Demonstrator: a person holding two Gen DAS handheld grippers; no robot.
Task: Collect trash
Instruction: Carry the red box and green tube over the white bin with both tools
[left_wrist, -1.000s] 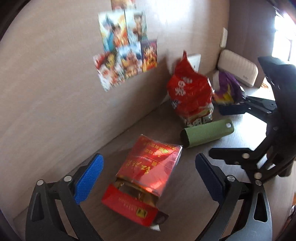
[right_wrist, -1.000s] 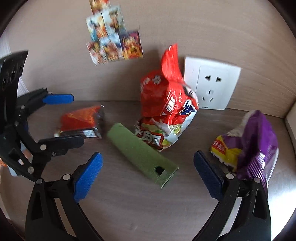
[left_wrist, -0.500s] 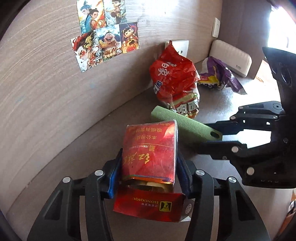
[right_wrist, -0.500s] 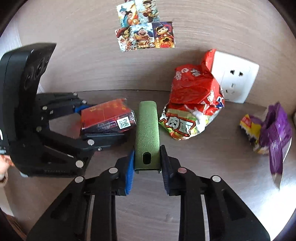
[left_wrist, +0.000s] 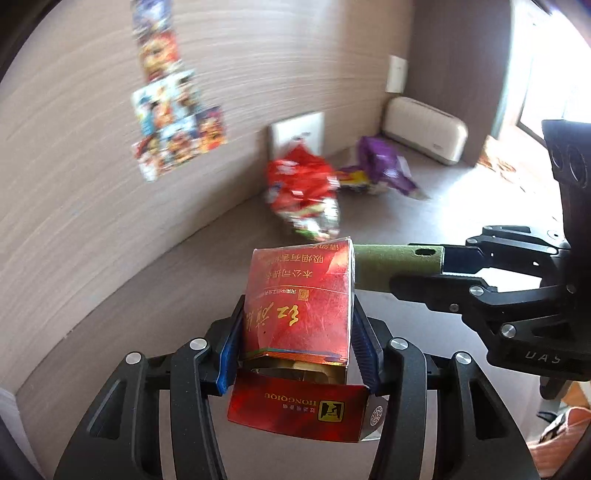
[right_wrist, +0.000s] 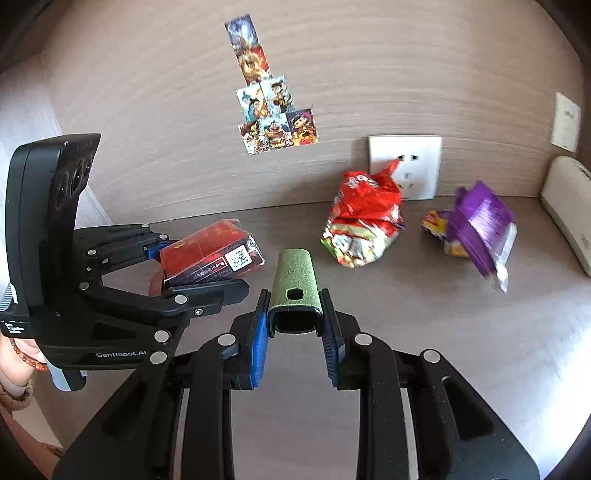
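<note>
With the left gripper (left_wrist: 297, 341) pinching the red box (left_wrist: 301, 306) and the right gripper (right_wrist: 295, 325) pinching the green tube (right_wrist: 294, 280), keep both squeezes firm and carry them level, clear of the far wrappers.

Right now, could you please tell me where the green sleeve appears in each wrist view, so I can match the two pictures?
Left wrist view: the green sleeve lies crosswise right of centre, partly behind the red cigarette pack, clamped in the right gripper.
Right wrist view: the sleeve stands at centre, open end toward the camera, between the blue pads.
Shared landmark: the white wall socket behind the red snack bag.
</note>
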